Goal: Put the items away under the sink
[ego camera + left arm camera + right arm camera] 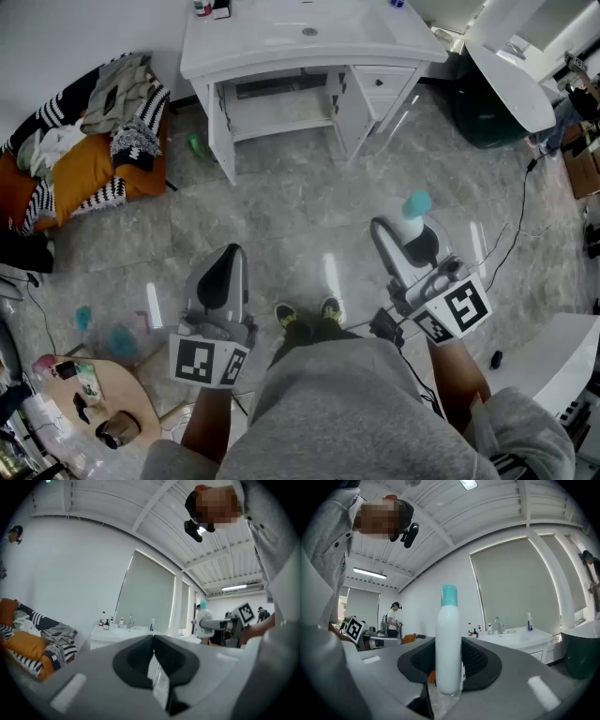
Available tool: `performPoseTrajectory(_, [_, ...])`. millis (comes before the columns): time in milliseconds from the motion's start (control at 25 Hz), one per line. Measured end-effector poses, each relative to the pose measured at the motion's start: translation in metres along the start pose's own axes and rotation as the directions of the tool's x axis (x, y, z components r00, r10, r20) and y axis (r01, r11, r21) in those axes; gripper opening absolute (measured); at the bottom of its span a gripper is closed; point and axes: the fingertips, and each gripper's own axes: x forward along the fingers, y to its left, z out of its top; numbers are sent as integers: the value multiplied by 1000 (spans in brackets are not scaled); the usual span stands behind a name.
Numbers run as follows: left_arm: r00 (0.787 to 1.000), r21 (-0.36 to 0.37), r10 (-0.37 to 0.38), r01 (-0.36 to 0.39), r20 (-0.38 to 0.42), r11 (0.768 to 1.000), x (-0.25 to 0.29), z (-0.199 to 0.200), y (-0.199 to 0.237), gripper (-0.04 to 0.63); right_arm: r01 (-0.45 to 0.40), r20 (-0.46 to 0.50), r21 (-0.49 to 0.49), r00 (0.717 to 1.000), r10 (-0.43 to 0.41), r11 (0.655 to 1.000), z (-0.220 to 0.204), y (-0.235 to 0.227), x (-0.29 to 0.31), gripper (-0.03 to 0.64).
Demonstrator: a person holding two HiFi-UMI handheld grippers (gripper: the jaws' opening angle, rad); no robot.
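R gripper (401, 236) pinched 1 upright white plastic bottle w/ teal cap (448, 639); L gripper (153, 651) fingers sat pressed together, nothing between.

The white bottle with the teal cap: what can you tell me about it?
The bottle is a slim white cylinder with rounded shoulders and a teal cap, smooth and plastic-looking, with no label on the side shown. It stands upright, clamped around its lower body between the ribbed dark pads of the right gripper, which holds it in the air. Nothing else touches it. In the head view it hangs above the grey floor, some way short of the white sink cabinet.
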Motion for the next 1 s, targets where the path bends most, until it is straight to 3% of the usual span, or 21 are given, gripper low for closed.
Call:
performPoseTrajectory(520, [999, 5, -33, 33, 27, 999, -3, 12, -64, 11, 25, 32, -2, 999, -25, 1000, 8, -9, -59, 138])
performPoseTrajectory(1000, [999, 22, 4, -5, 43, 1000, -24, 19, -41, 11, 33, 71, 41, 997, -35, 999, 15, 18, -46, 140])
